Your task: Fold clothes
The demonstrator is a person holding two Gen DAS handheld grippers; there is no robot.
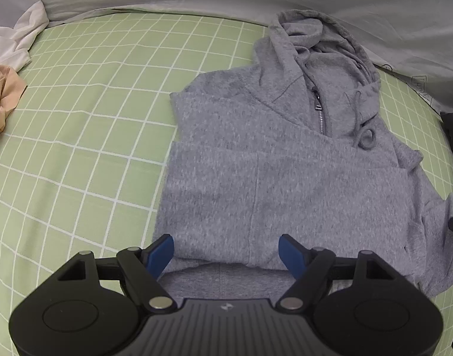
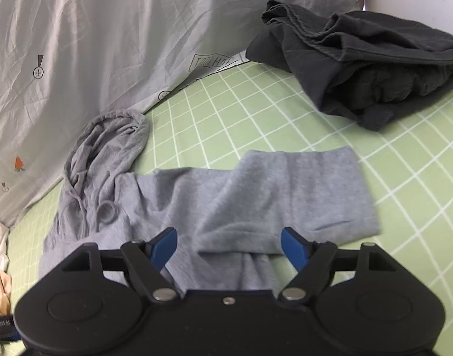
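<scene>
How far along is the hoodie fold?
Done: left side of the hoodie folded in, straight edge. In hand: nothing; left gripper and right gripper both open over it. Left: sleeve still sticks out right; hood unfolded.

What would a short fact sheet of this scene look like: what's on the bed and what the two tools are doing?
surface: bed sheet, green with white grid
main garment: grey hoodie, lying partly folded, hood toward the grey cloth backdrop
zipper: short, at the neck
sleeve: one lies across the sheet
other clothes: dark pile; white garment; beige garment
left gripper: jaws apart, holding nothing, over the hoodie's near edge
right gripper: jaws apart, holding nothing, over the sleeve
</scene>
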